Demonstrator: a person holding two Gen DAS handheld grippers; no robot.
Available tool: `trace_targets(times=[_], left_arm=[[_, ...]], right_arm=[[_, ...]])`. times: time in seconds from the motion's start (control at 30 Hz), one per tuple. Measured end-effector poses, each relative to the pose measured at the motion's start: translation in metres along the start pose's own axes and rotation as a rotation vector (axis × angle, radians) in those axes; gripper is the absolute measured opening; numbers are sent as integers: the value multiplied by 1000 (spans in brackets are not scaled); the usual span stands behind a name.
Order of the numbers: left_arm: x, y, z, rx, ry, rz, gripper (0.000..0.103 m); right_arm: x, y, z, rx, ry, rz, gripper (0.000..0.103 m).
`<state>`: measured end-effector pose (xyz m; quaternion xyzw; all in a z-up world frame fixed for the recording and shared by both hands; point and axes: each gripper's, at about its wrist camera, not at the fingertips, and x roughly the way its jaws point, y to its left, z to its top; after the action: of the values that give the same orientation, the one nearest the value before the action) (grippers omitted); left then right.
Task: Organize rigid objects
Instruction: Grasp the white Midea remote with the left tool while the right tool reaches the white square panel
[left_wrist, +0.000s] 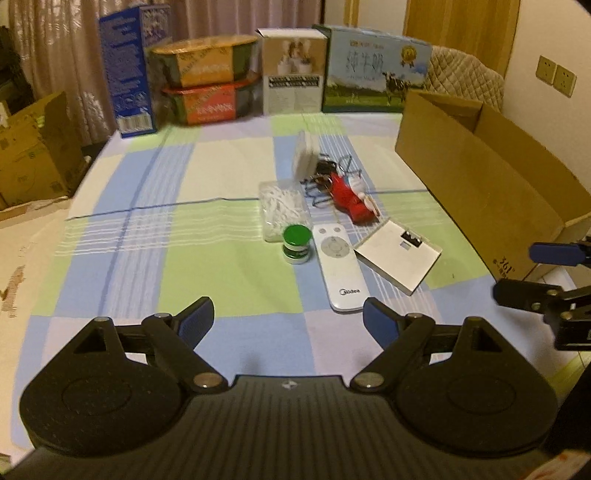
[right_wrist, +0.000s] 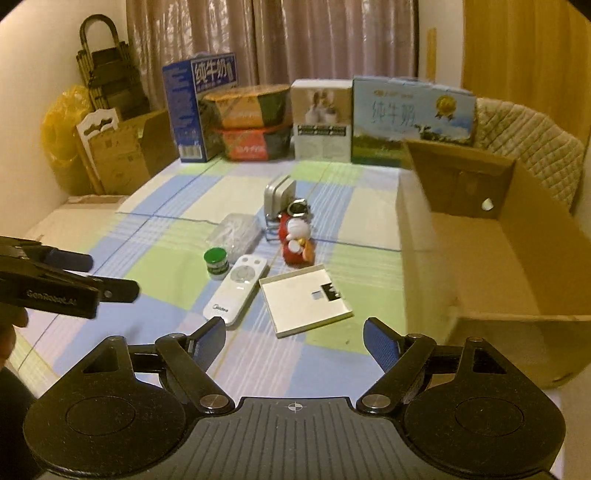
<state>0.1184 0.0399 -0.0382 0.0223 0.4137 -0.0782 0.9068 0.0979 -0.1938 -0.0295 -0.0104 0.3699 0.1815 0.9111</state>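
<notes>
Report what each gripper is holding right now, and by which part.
Nothing is held. The left gripper and right gripper are both open and empty above the tablecloth.

Each claw (left_wrist: 288, 321) is black plastic with blue textured pads (left_wrist: 199, 317) and silver pivot screws. The left claw (right_wrist: 110, 273), seen sideways, carries pale lettering; the right claw (right_wrist: 294, 341) has a small crosshair mark.

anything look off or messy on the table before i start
Nothing is spilled or broken. The small items sit in a loose cluster mid-table: the red toy lies on its side and the white remote and flat white box lie askew. The cardboard box looks empty.
</notes>
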Motion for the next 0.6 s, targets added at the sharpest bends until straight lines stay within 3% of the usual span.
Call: trace_targets(times=[0.17,0.5,0.6], left_arm=[[37,-9,0,9,33,-38,83],[102,-28,8,20,90,-143,55],[111,-33,10,38,80,-141,46]], right_arm=[[32,-5,-5,18,42,-15,79],[71,-16,-22,25,118,-26,79],[75,-18,-24,22,124,-38,79]])
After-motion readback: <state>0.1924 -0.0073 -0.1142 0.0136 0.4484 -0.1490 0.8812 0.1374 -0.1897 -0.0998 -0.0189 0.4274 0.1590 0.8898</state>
